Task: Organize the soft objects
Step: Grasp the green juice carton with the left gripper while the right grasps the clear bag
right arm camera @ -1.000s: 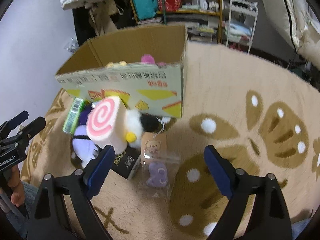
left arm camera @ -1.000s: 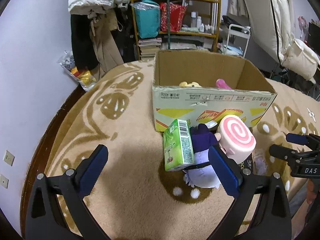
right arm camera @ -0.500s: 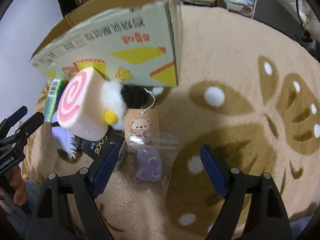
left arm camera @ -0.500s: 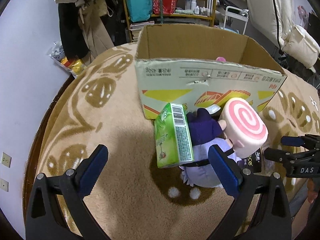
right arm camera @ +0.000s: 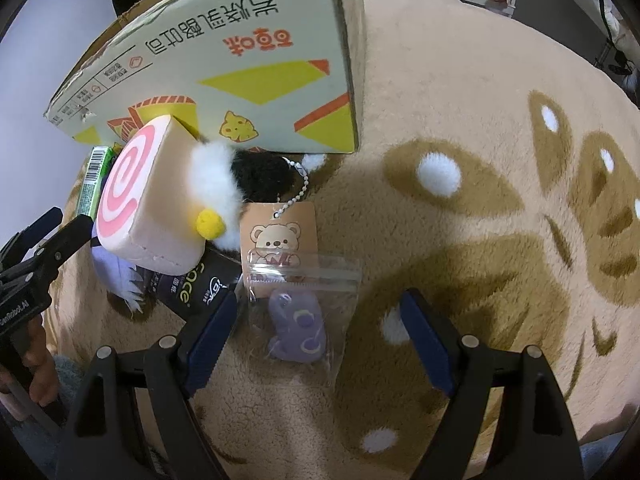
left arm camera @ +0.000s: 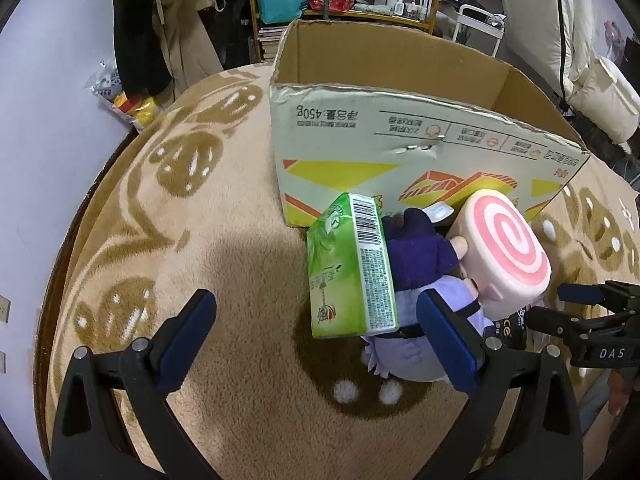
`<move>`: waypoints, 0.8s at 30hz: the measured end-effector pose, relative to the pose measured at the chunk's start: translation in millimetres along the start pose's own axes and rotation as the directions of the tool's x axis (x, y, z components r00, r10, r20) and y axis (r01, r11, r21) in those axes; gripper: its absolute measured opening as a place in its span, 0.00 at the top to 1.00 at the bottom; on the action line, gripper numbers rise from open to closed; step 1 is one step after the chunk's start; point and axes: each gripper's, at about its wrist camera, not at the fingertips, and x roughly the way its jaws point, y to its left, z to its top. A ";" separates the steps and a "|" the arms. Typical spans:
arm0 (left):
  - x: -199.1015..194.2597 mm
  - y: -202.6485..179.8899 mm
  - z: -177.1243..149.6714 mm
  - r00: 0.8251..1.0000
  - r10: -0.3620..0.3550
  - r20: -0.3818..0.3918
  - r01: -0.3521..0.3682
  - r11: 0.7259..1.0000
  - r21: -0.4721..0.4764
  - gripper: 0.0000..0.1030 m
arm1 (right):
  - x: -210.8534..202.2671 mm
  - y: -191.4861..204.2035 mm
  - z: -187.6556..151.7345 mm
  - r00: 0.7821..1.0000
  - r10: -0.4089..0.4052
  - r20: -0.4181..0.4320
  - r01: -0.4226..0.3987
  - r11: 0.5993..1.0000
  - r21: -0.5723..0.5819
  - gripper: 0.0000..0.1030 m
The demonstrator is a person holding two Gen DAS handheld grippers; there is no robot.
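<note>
The left gripper [left arm camera: 320,328] hangs low over the rug [left arm camera: 224,280] with its jaws spread wide and nothing between them. Just ahead of it and a little to its right stands a green pack [left arm camera: 352,268], tilted, its barcode side facing up. The pack leans against a purple plush [left arm camera: 416,256], whose pale lilac body lies right beside the gripper's right finger [left arm camera: 448,340]. Further right, a swirl cushion [left arm camera: 504,252], pink and white on its round face, rests on the pile. Behind all of these stands the open box [left arm camera: 400,132], its near wall touching or almost touching the toys; its inside is mostly hidden from here.

The right gripper [right arm camera: 316,340] is also wide apart and holds nothing. A clear bag [right arm camera: 304,312] with a small purple toy inside lies on the rug between its fingers, nearer the left one. Just ahead of the bag is a bear tag [right arm camera: 278,236] on a bead chain, which leads to a black-and-white plush [right arm camera: 240,176] against the foot of the box. To the front left the swirl cushion sits atop a black packet [right arm camera: 192,288], which lies beside the left fingertip. The left gripper shows at the far left edge of this view.
</note>
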 end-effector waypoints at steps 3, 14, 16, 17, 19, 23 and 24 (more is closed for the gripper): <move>0.5 0.9 0.2 1.000 0.004 0.000 -0.004 1.000 -0.001 0.04 | 1.0 5.1 5.1 1.000 0.003 0.000 -0.003 1.000 -0.001 0.15; 5.1 6.5 -1.3 0.999 0.026 -0.020 -0.026 0.999 -0.020 0.04 | -8.7 -10.6 8.2 1.000 0.019 -0.011 -0.019 1.000 -0.001 0.25; 6.1 7.4 -1.1 0.999 0.028 -0.025 -0.028 0.999 -0.025 0.04 | -8.8 -9.7 7.7 1.000 0.013 -0.014 -0.013 1.000 -0.008 0.26; 5.9 7.9 -1.6 0.999 0.026 -0.025 -0.027 0.999 -0.029 0.04 | -8.6 -9.8 8.0 1.000 0.009 -0.015 -0.009 1.000 -0.012 0.26; 5.5 8.8 -2.5 0.999 0.021 -0.024 -0.022 0.999 -0.037 0.08 | -6.9 -7.0 6.6 1.000 0.005 -0.019 -0.005 1.000 -0.017 0.26; 11.0 11.1 -3.5 0.999 0.022 -0.043 -0.025 0.998 -0.061 0.18 | 2.5 7.4 2.0 0.999 -0.019 -0.040 0.017 0.999 -0.047 0.26; 14.0 11.3 -4.4 0.998 0.016 -0.058 -0.020 0.998 -0.067 0.22 | 4.2 11.3 1.5 0.998 -0.036 -0.043 0.033 0.997 -0.066 0.26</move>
